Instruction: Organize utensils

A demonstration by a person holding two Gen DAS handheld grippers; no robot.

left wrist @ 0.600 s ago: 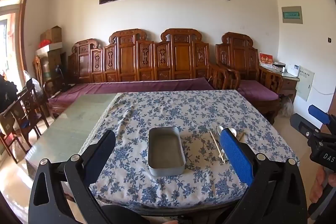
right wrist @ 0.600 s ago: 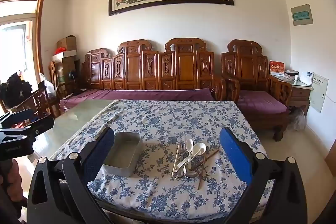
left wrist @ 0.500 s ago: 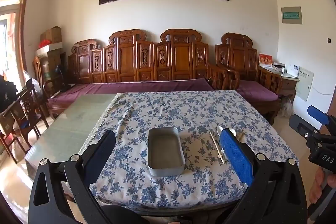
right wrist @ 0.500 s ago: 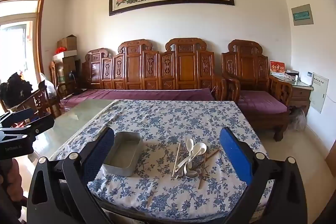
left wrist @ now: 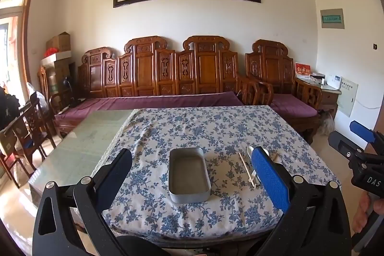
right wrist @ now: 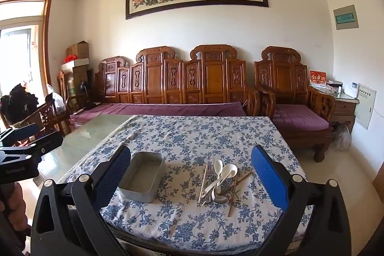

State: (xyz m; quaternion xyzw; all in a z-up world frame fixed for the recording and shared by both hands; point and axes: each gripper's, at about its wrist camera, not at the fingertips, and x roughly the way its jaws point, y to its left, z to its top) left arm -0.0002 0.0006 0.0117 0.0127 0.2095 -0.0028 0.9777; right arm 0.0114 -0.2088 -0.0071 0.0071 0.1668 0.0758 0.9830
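Both tools are spread wide and hold nothing: the left tool (left wrist: 192, 174) hangs over the near edge of the tabletop (left wrist: 216, 126) facing the metal tin (left wrist: 188, 175), and the right tool (right wrist: 192, 174) faces the pile of utensils (right wrist: 219, 180).

In the right wrist view the pile lies at about 5 o'clock from the middle of the flowered cloth (right wrist: 192, 136), with the empty tin at 9 o'clock from it, near but apart. The pile is a loose tangle — white spoons (right wrist: 224, 174) on top, a metal fork (right wrist: 210, 169) and a metal spoon under them, pale chopsticks (right wrist: 202, 184) along the 9 o'clock side and brown chopsticks (right wrist: 236, 184) crossing toward 3 o'clock.

Everything here looks light and stiff. The white spoons are probably ceramic or hard plastic, so smooth, slippery and liable to chip if dropped into the tin. The chopsticks are thin and roll easily — best pinched mid-length, across the stick. A white spoon is best taken by its handle, top of the pile first.
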